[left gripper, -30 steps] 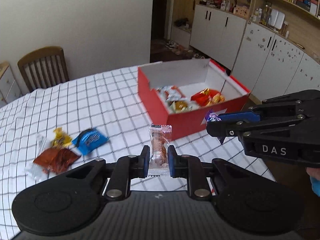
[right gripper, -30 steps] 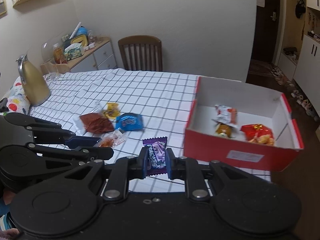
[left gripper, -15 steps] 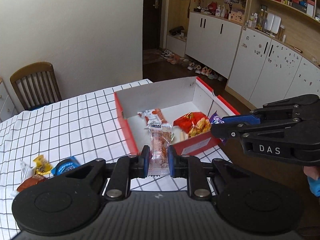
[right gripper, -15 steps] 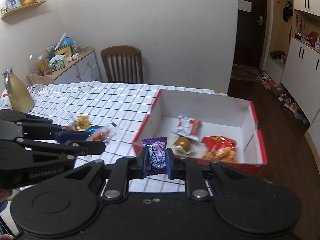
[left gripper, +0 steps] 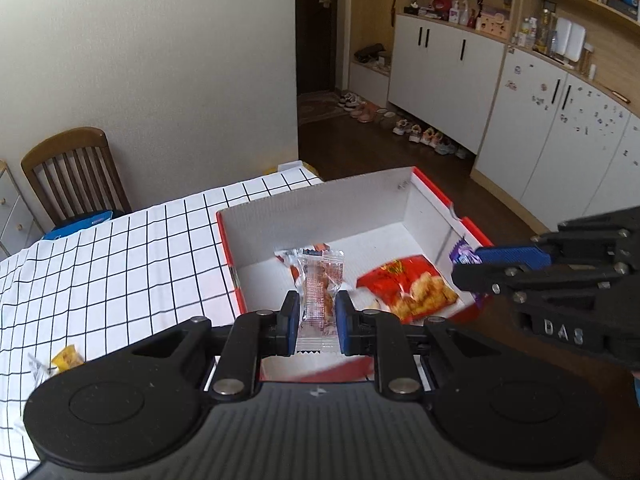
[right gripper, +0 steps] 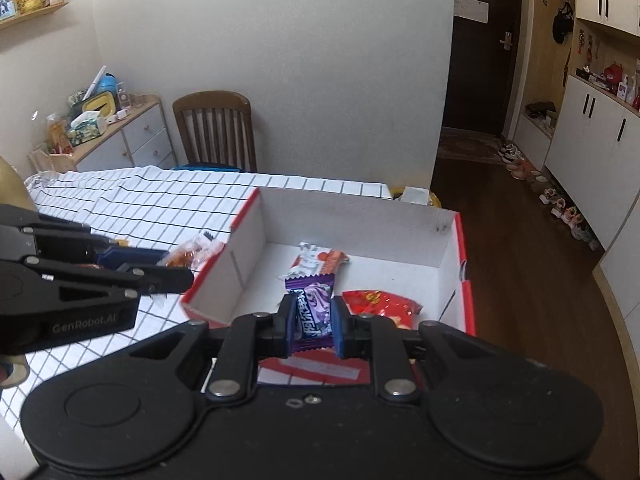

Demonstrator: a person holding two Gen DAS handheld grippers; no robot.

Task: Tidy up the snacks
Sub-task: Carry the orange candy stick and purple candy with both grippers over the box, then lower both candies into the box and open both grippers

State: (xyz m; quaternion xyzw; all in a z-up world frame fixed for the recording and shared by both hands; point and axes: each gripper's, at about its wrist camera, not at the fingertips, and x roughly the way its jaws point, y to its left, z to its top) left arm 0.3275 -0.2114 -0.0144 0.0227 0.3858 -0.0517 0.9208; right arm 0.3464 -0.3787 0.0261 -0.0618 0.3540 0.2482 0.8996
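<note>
A clear plastic snack packet with an orange-brown filling (left gripper: 320,292) stands upright, pinched between the blue pads of the left gripper (left gripper: 317,322), which hangs over the near edge of a red cardboard box with a white inside (left gripper: 320,208). Just to its right, the right gripper (right gripper: 313,325) pinches a purple wrapped candy (right gripper: 314,312), also upright, over the same box. Inside the box lie a shiny red bag printed with golden snack pieces (left gripper: 408,284) toward the right wall and a white and orange wrapper (right gripper: 320,261) nearer the middle. The box sits at the end of a surface covered with a white cloth marked by a black grid (left gripper: 120,272). Farther left on the cloth, well apart from the box, lies a small yellow wrapped sweet (left gripper: 67,358). A brown wooden chair with a slatted back (right gripper: 216,132) stands at the far side of the surface against a pale wall. White cupboards (left gripper: 444,76) line the room's right side, with shoes (left gripper: 420,134) in a row on the dark floor below them.
</note>
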